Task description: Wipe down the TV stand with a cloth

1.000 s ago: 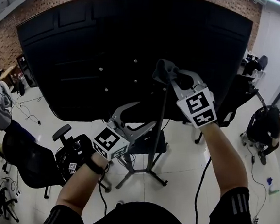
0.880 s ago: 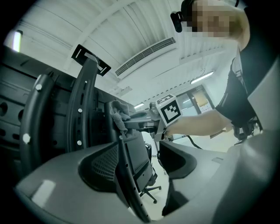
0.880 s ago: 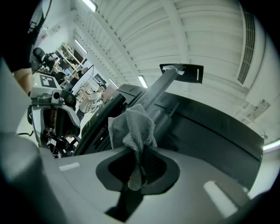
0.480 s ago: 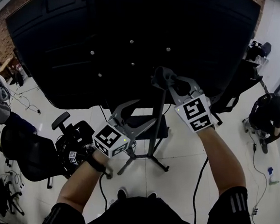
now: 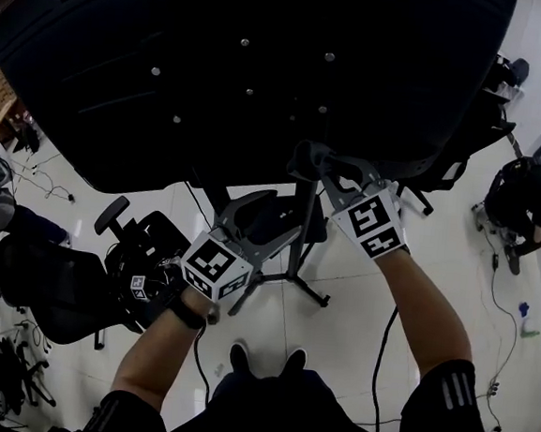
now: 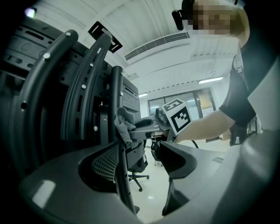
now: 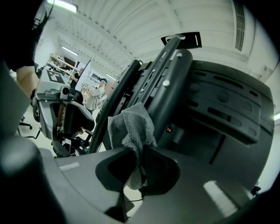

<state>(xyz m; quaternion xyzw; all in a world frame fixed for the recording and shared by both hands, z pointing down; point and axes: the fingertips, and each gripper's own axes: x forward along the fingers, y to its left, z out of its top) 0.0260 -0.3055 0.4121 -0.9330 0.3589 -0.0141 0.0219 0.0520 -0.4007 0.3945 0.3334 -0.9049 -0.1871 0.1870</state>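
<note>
The TV stand's thin black pole [image 5: 301,224] rises from splayed legs [image 5: 307,297] to the big black back of the TV [image 5: 264,69]. My right gripper [image 5: 311,159] is shut on a grey cloth [image 5: 304,153] and holds it against the pole just below the TV; the cloth [image 7: 131,129] hangs bunched out of the jaws of my right gripper [image 7: 138,168]. Lower and to the left, my left gripper [image 5: 275,218] is open. In the left gripper view the pole [image 6: 119,166] runs up between the jaws of my left gripper [image 6: 140,168], close to the left jaw, with the cloth [image 6: 124,124] higher up.
Black office chairs [image 5: 57,286] crowd the floor at the left, and another chair [image 5: 465,143] stands at the right. A person [image 5: 518,199] sits at the far right. A blue spray bottle [image 5: 523,318] and cables [image 5: 386,347] lie on the white floor.
The head view has drawn nearer to the TV back, which now fills the top. My right gripper with the cloth has slid slightly down the pole. The left gripper has barely moved.
</note>
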